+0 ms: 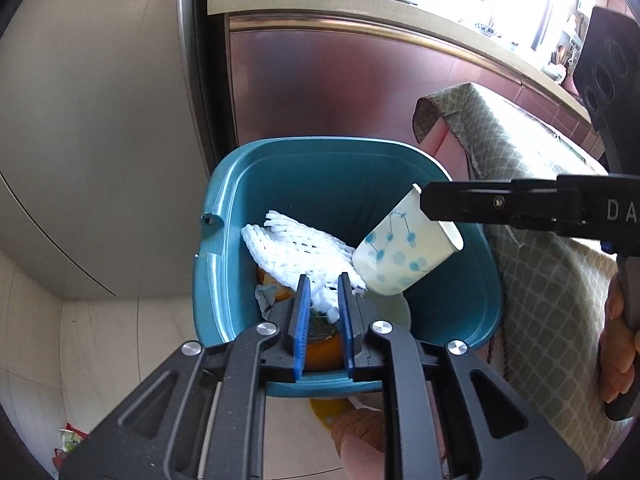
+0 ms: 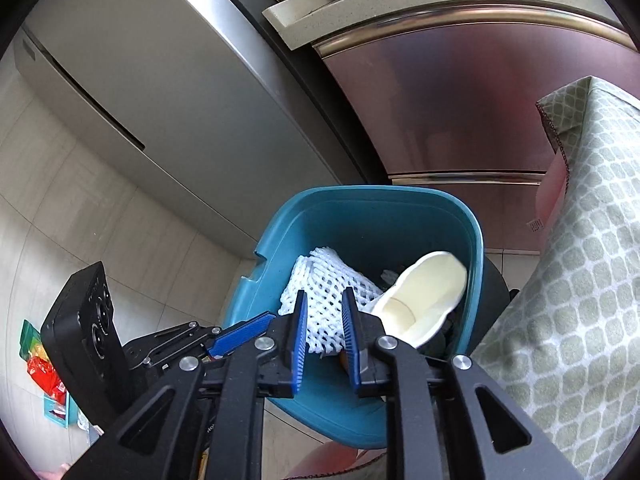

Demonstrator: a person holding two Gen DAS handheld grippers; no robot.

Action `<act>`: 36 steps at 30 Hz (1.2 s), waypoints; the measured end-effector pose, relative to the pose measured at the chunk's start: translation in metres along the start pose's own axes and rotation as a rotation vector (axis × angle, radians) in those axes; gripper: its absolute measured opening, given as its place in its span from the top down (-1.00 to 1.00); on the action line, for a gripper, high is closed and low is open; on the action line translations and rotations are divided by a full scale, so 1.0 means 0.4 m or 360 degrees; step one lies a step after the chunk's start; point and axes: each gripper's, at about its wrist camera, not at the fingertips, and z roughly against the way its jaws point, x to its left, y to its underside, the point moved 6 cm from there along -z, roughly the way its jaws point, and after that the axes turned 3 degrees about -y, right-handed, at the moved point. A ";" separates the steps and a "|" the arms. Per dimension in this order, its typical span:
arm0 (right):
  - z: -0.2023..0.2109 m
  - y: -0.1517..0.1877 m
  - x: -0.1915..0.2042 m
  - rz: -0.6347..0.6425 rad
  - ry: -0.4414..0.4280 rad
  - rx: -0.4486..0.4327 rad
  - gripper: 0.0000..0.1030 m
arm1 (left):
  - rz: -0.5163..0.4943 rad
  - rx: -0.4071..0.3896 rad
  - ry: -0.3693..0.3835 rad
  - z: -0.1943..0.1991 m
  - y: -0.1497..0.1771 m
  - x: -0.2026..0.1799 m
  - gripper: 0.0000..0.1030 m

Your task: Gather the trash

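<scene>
A teal trash bin (image 1: 224,216) stands on the floor; it also shows in the right wrist view (image 2: 280,240). Inside lie a white foam net (image 1: 296,252), also in the right wrist view (image 2: 324,288), and orange scraps (image 1: 320,352). A white paper cup with blue dots (image 1: 404,256) hangs tilted over the bin just under the tip of my right gripper (image 1: 424,200); its mouth shows in the right wrist view (image 2: 424,296), apart from the pads. My left gripper (image 1: 324,280) is open and empty above the bin. My right gripper (image 2: 325,296) is open.
A grey fridge (image 1: 100,120) stands left, a reddish metallic cabinet (image 1: 340,88) behind the bin. A table with a green patterned cloth (image 1: 540,280) is at the right. Colourful wrappers (image 2: 40,364) lie on the tiled floor at the left.
</scene>
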 end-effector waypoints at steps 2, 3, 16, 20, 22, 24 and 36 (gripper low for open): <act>0.006 0.007 0.002 0.0004 -0.0005 -0.0007 0.67 | 0.0005 -0.0025 -0.0002 0.014 0.003 0.004 0.57; 0.010 0.011 0.003 0.0010 -0.0006 -0.0011 0.66 | 0.0007 -0.0037 -0.0001 0.023 0.004 0.005 0.48; 0.121 0.084 0.019 0.0088 0.0026 -0.0165 0.33 | 0.0066 -0.0242 0.0050 0.161 0.011 0.004 -0.29; 0.172 0.115 0.029 0.0135 0.0067 -0.0241 0.18 | 0.0071 -0.0313 0.0073 0.217 0.026 0.000 -0.56; 0.199 0.132 0.038 0.0165 0.0091 -0.0285 0.09 | 0.0049 -0.0354 0.0081 0.245 0.034 -0.004 -0.71; 0.226 0.151 0.047 0.0192 0.0118 -0.0333 -0.02 | 0.0041 -0.0411 0.0079 0.276 0.042 -0.013 -0.89; 0.348 0.256 0.067 0.0277 0.0288 -0.0543 -0.38 | 0.0047 -0.0566 0.0111 0.391 0.086 -0.066 -0.89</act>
